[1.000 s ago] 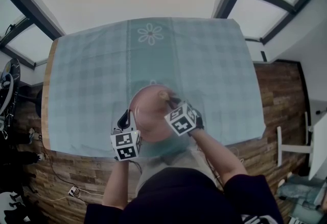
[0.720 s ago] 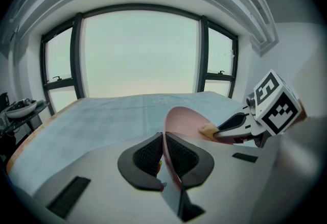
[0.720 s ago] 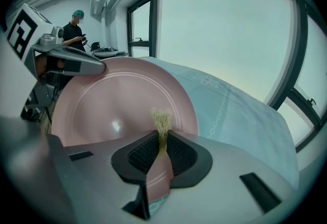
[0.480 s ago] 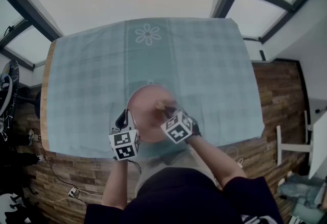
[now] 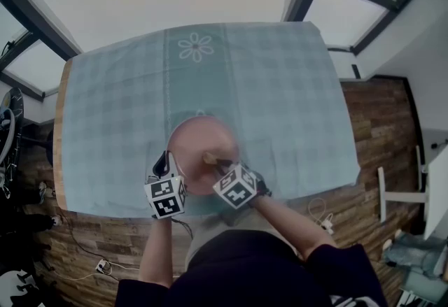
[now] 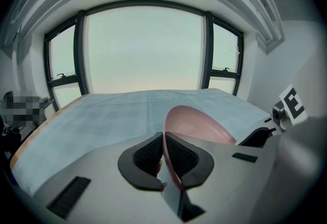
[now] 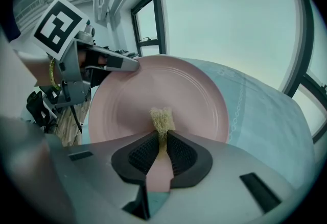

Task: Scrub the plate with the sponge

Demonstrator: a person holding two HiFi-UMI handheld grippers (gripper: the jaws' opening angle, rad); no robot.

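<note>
A pink plate (image 5: 198,145) rests tilted on the blue checked tablecloth (image 5: 280,89), close to the table's near edge. My left gripper (image 5: 168,163) is shut on the plate's left rim; in the left gripper view the rim (image 6: 171,167) runs between the pads. My right gripper (image 5: 215,160) is shut on a small tan sponge (image 5: 208,156). In the right gripper view the sponge (image 7: 161,119) sticks out of the jaws and presses on the plate's face (image 7: 168,82). The left gripper (image 7: 104,62) shows there at the plate's upper left rim.
The cloth carries a white flower motif (image 5: 196,47) at the far side. A bare wooden table edge (image 5: 59,145) shows on the left. Wooden floor with cables (image 5: 98,263) lies below, and dark gear (image 5: 10,131) stands at the far left.
My right gripper has drawn the sponge across the plate toward me and to the left. The left gripper has kept its hold on the rim.
</note>
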